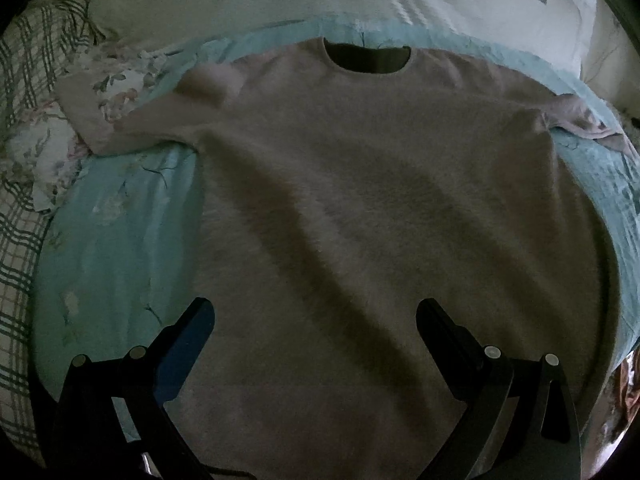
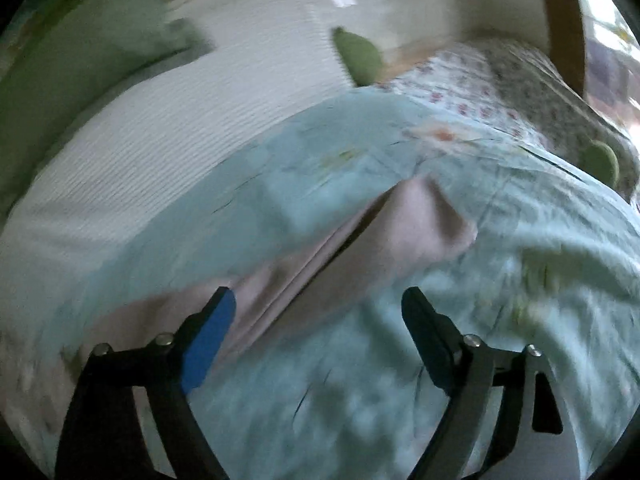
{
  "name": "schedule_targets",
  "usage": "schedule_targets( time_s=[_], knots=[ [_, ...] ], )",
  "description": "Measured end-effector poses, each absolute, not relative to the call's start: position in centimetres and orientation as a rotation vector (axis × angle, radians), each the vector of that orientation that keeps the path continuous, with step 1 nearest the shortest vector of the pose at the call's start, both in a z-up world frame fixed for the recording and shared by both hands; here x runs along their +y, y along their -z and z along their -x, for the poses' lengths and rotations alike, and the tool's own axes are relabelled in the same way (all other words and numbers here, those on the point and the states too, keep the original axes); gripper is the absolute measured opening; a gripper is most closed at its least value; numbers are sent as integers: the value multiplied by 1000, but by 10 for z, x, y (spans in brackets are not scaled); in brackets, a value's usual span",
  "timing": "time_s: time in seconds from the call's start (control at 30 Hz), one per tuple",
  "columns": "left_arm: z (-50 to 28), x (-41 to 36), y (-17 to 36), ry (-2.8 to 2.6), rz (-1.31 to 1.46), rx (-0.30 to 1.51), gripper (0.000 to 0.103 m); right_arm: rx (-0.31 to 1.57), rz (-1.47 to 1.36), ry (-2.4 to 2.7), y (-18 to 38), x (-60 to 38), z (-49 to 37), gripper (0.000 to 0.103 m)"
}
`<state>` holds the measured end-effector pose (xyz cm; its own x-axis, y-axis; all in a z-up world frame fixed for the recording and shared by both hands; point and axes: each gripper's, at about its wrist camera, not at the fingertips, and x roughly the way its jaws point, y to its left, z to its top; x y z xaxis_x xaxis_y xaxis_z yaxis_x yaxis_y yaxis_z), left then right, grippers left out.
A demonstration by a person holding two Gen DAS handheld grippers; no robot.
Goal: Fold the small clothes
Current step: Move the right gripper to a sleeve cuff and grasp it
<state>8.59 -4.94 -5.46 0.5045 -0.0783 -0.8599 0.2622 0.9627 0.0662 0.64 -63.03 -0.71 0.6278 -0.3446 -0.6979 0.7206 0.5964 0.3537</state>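
A pale pink fuzzy sweater (image 1: 360,200) lies flat, front up, on a light teal bedspread (image 1: 120,220), neckline (image 1: 366,58) at the far side, sleeves spread to both sides. My left gripper (image 1: 314,316) is open and empty, hovering over the sweater's lower body. In the blurred right wrist view, one sleeve of the sweater (image 2: 400,232) lies creased on the teal bedspread (image 2: 520,280). My right gripper (image 2: 318,304) is open and empty, just above the sleeve's near part.
A floral and plaid quilt (image 1: 36,140) lies bunched at the left of the bed. A white ribbed cover (image 2: 180,120) lies beyond the bedspread. A green cushion (image 2: 360,56) and a floral pillow (image 2: 500,92) lie at the far right.
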Motion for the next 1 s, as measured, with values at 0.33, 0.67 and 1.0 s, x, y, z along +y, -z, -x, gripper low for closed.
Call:
schedule_targets(
  time_s=[0.33,0.67,1.0],
  knots=[
    [-104,-72,75,224,-222,1087,101,803,-709,813,42,-709,-68,75],
    [-113,-79,79,254,-205,1091,101,677,-748,703,40,-701,-55,10],
    [-123,-65,67,231,-145,1050,101,564,-653,230,-20,-543,-111,7]
  ],
)
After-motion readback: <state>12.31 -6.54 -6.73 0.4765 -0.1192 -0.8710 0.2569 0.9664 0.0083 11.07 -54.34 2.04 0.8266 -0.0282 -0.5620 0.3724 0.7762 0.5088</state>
